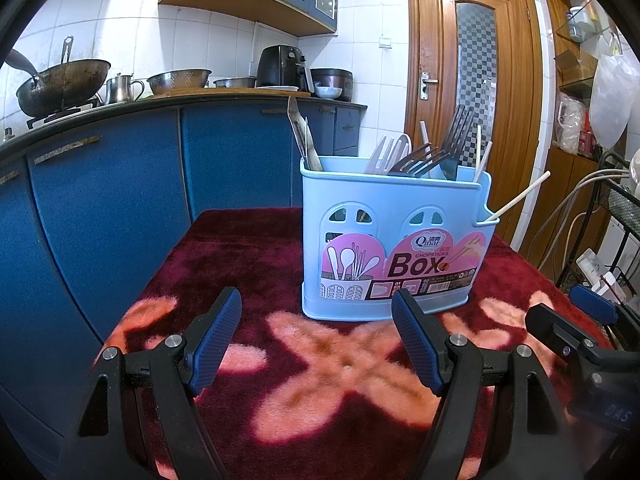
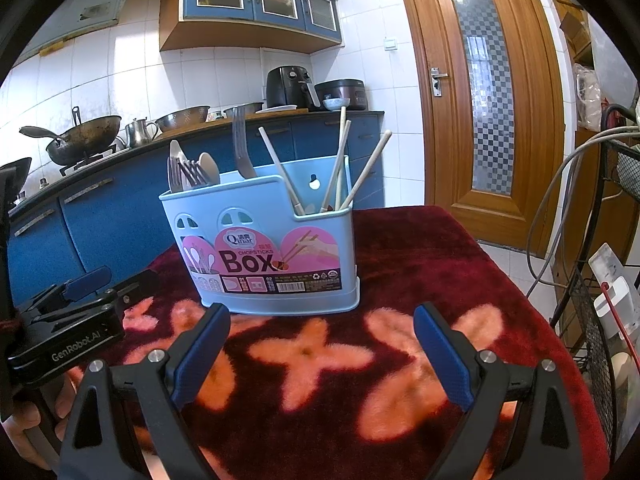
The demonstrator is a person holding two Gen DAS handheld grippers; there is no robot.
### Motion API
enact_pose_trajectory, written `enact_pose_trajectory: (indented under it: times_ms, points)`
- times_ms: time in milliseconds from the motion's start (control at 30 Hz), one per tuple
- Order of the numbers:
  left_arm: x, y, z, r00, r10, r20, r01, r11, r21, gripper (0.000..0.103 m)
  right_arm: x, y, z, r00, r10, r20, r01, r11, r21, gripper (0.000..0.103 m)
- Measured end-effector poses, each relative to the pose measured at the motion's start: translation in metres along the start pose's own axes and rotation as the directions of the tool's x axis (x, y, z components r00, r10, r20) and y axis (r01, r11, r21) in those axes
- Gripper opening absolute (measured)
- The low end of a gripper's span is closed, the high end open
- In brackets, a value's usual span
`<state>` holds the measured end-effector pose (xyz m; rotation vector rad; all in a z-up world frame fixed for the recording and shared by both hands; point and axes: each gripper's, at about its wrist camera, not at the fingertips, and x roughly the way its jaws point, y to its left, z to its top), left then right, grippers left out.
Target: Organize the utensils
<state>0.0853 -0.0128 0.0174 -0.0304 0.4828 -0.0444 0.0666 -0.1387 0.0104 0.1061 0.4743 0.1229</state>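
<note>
Right wrist view: right gripper spread wide, holding nothing; utensil box at twelve o'clock, already filled. Probably finishing; next, withdraw.

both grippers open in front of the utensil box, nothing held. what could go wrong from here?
1. The light blue utensil box stands on soft plush cloth; a sideways pull on a utensil might tip it.
2. Forks and spoons sit crowded together, so the left gripper could snag a neighbour.
3. The chopsticks lean apart in the low end compartment; the right gripper may knock one out.
</note>
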Motion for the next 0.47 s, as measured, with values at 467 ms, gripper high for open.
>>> enact_pose_trajectory:
  times_ms: [467]
  points:
    - [-0.0041, -0.0040, -0.0001, 1.000, 0.009, 0.010, -0.009, 1.000, 0.000, 0.079, 0.0002, 0.0007, 0.0003, 1.000, -0.001, -0.002, 0.001, 1.000, -0.003, 0.095]
